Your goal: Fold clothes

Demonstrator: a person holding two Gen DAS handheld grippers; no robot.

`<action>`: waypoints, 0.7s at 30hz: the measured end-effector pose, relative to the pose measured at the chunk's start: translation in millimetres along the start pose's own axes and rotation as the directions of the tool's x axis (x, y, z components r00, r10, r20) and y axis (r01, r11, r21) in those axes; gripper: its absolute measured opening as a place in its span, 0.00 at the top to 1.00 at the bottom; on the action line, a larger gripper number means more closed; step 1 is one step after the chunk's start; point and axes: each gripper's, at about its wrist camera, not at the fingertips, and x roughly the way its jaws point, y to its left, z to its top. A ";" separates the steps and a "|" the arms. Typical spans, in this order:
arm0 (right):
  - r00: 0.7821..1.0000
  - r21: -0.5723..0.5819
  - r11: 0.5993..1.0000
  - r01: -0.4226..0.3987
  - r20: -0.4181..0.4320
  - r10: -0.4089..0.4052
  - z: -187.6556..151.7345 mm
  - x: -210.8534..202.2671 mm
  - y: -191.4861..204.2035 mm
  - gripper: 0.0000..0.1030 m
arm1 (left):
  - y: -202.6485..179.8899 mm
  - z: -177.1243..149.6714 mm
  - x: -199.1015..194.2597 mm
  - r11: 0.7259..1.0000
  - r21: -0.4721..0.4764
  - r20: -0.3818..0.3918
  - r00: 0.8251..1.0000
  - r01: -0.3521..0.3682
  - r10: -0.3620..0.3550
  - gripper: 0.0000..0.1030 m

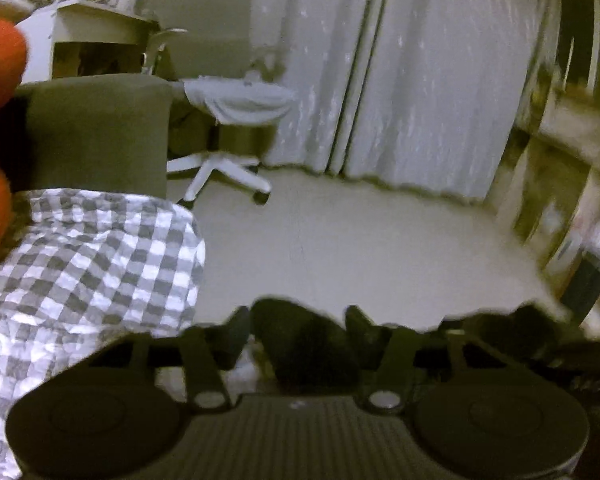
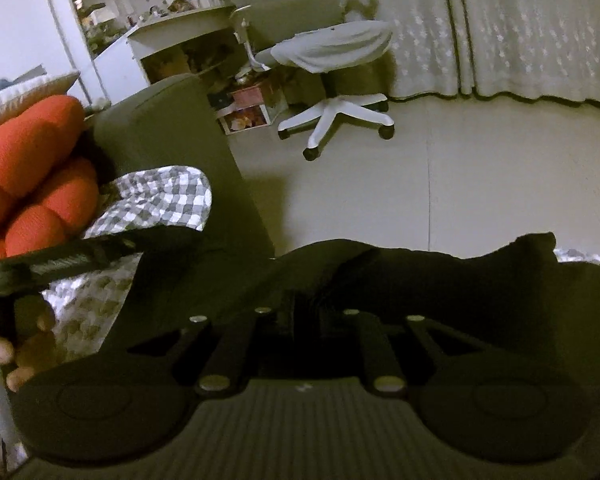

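Note:
A black garment (image 1: pixel 300 336) bulges between the two spread fingers of my left gripper (image 1: pixel 298 320). The pads stand off it on either side, and its ragged top edge runs on to the right over the pale floor. In the right wrist view the same black garment (image 2: pixel 400 272) lies heaped over my right gripper (image 2: pixel 306 306). Its fingers stand close together and are buried in the cloth, pinching a fold. The fingertips themselves are hidden by the fabric.
A grey-and-white checked cover (image 1: pixel 92 264) lies at the left, with an orange knotted cushion (image 2: pixel 36 168) and a dark sofa arm (image 2: pixel 168 136) beside it. A white swivel chair (image 2: pixel 336 116) draped with pale cloth stands on the floor before curtains (image 1: pixel 420 72). A hand (image 2: pixel 4 350) holds the left tool.

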 end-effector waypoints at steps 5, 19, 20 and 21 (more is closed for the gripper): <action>1.000 -0.047 0.999 -0.013 0.017 0.013 -1.4 0.9 12.2 0.90 | -2.9 -1.7 6.8 0.996 0.035 -0.012 0.997 -0.082 0.083 0.98; 0.999 0.033 0.999 -0.025 0.044 0.024 -3.9 4.1 4.7 0.91 | 67.8 -12.2 11.6 0.913 -0.362 0.038 0.982 0.186 -0.185 0.98; 0.999 0.025 1.000 -0.010 0.034 0.009 -5.9 6.7 4.5 0.90 | 69.1 -14.2 15.5 0.911 -0.375 0.010 0.983 0.172 -0.181 0.97; 0.999 0.025 1.000 -0.009 0.035 0.008 -5.6 6.7 4.2 0.89 | 66.4 -13.7 17.1 0.923 -0.357 -0.012 0.987 0.146 -0.160 0.97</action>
